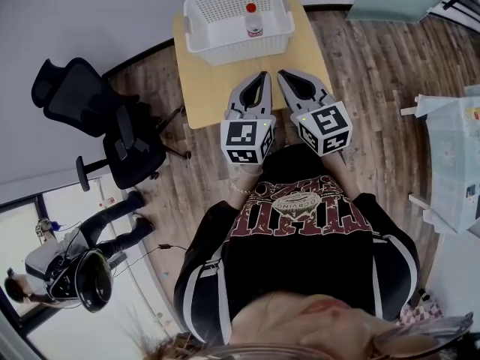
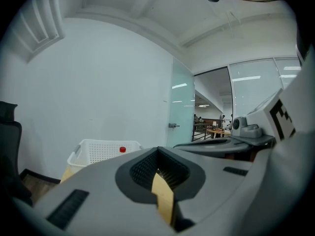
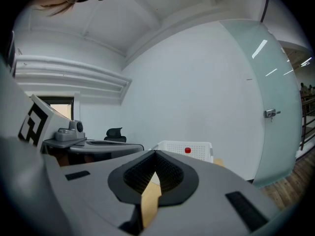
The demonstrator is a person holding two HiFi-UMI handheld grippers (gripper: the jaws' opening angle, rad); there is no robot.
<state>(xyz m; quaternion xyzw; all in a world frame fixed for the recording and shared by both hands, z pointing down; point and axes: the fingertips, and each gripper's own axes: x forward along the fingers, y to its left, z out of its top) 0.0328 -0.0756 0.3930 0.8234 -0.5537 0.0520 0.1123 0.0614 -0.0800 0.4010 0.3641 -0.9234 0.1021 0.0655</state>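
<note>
Both grippers hover side by side over the near edge of a small wooden table (image 1: pixel 204 88). The left gripper (image 1: pixel 262 76) is shut with nothing between its jaws; its tips meet in the left gripper view (image 2: pixel 158 148). Beside it, the right gripper (image 1: pixel 283 74) is shut and empty too, its tips touching in the right gripper view (image 3: pixel 155 152). At the table's far end stands a white perforated basket (image 1: pixel 202 21), well ahead of both grippers. Inside it stands a small bottle with a red cap (image 1: pixel 253 21). The basket (image 2: pixel 96 152) (image 3: pixel 172 148) and the red cap (image 2: pixel 122 150) (image 3: pixel 187 151) show in both gripper views.
A black office chair (image 1: pixel 101 118) stands on the wood floor left of the table. Another person (image 1: pixel 112 220) is at the lower left. A white table (image 1: pixel 450 163) with papers is at the right. A frosted glass door (image 2: pixel 182 107) stands behind.
</note>
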